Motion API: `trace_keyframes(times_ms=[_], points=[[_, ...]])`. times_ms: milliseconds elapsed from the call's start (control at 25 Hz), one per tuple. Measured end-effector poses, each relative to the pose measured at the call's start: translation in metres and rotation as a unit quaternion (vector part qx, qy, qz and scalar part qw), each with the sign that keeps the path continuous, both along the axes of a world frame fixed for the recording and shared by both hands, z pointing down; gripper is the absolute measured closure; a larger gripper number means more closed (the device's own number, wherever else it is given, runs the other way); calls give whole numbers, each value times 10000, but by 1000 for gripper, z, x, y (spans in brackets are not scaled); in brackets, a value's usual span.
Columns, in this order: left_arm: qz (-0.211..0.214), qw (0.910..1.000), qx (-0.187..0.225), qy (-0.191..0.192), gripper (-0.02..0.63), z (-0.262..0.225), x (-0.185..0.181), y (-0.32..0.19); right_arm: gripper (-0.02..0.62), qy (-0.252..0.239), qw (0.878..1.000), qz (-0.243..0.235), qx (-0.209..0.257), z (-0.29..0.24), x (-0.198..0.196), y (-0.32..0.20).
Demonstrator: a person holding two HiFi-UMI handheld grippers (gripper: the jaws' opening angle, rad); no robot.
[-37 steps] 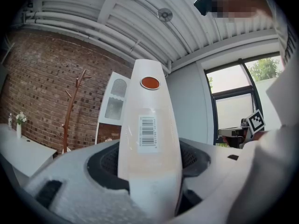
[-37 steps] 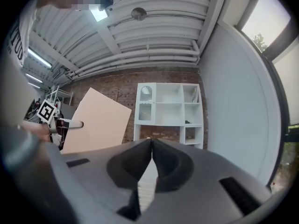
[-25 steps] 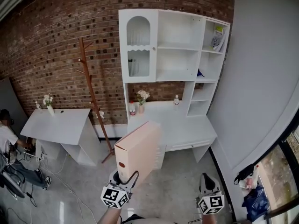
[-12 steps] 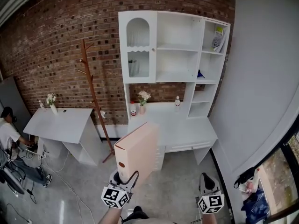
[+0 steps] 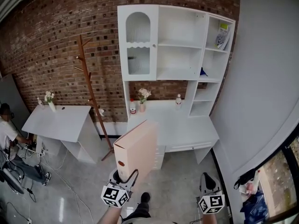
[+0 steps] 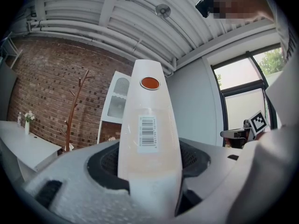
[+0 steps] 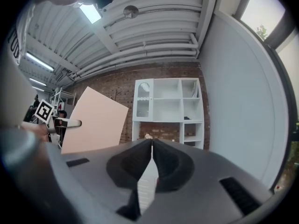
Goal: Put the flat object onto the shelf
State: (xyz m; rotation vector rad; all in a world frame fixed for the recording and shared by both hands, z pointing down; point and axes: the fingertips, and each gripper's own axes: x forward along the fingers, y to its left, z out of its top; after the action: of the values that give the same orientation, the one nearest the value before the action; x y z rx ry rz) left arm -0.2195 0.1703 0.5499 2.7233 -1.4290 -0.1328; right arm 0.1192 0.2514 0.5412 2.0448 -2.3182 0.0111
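Note:
A flat peach file box [image 5: 138,150] with a round finger hole and a barcode label on its spine stands upright in my left gripper [image 5: 122,177], whose jaws are shut on its lower end. In the left gripper view the box's spine [image 6: 148,139] fills the gap between the pads. My right gripper [image 5: 207,180] hangs low at the right, shut with nothing in it; its pads [image 7: 161,160] meet. The white shelf unit [image 5: 175,43] stands ahead against the brick wall, above a white desk [image 5: 191,127]. The right gripper view also shows the box [image 7: 93,120] and the shelf unit [image 7: 168,101].
A wooden coat rack [image 5: 88,87] stands left of the shelf unit. A white side table [image 5: 60,122] and a seated person [image 5: 5,134] are at far left. Flowers [image 5: 142,97] and a bottle [image 5: 178,101] sit on the desk; books [image 5: 223,35] fill the top right cubby.
The view has shifted slightly toward the shelf unit and a shoe now shows at the bottom edge. Both grippers and the box keep their places in the picture.

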Motion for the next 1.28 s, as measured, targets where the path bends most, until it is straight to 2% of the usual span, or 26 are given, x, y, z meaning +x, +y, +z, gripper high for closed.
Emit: trace_keyframes(times_ms=[600, 1280], points=[[228, 9997, -22, -1, 311, 1, 24, -134, 565, -32, 9995, 293, -68, 0, 19, -114], [580, 9983, -42, 23, 311, -3, 25, -306, 565, -32, 9982, 580, -120, -7, 9, -261]])
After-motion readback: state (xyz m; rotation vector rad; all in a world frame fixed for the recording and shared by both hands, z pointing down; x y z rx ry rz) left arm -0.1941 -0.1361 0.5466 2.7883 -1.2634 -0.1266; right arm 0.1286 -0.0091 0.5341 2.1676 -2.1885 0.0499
